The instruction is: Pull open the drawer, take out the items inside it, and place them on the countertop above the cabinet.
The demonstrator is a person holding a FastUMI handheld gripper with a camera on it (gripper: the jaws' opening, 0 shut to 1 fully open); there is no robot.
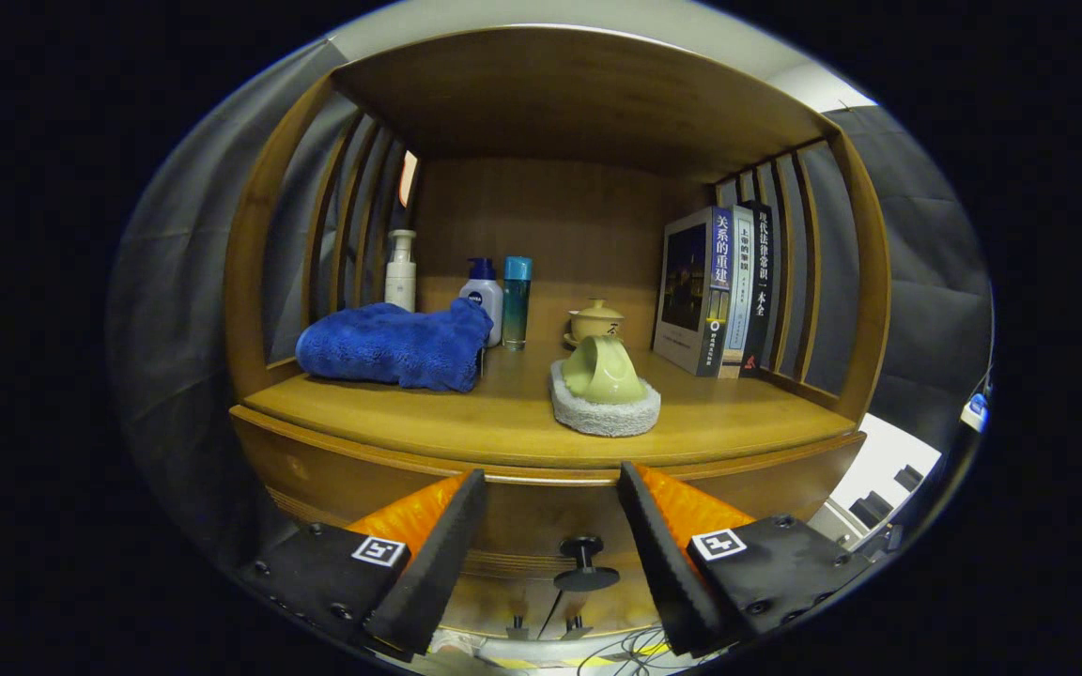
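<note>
Nearest to me, the fingers point(550, 540) stand spread wide apart with nothing between the pads; they grip no object. Between them and a little lower I see the small black round drawer knob point(584, 563), sitting on the curved wooden drawer front point(522, 521), untouched by either finger. From this angle the drawer looks closed, though I cannot be sure of it.

Just beyond the fingertips runs the front edge of the wooden counter point(466, 422) on top of the cabinet. On it, slightly right of centre, a pale green ceramic cup point(602, 371) lies tipped on its side on a round grey-white fuzzy pad point(605, 413). To the left rests a crumpled blue towel point(395, 345).

Further back, behind the towel, stand a white pump bottle point(400, 270), a white bottle with a blue cap point(484, 299) and a tall teal tumbler point(517, 302), close together in a row. A small yellowish lidded bowl on a saucer point(595, 322) sits behind the cup. At the right, three upright books point(718, 291) lean against the slatted wooden side.
</note>
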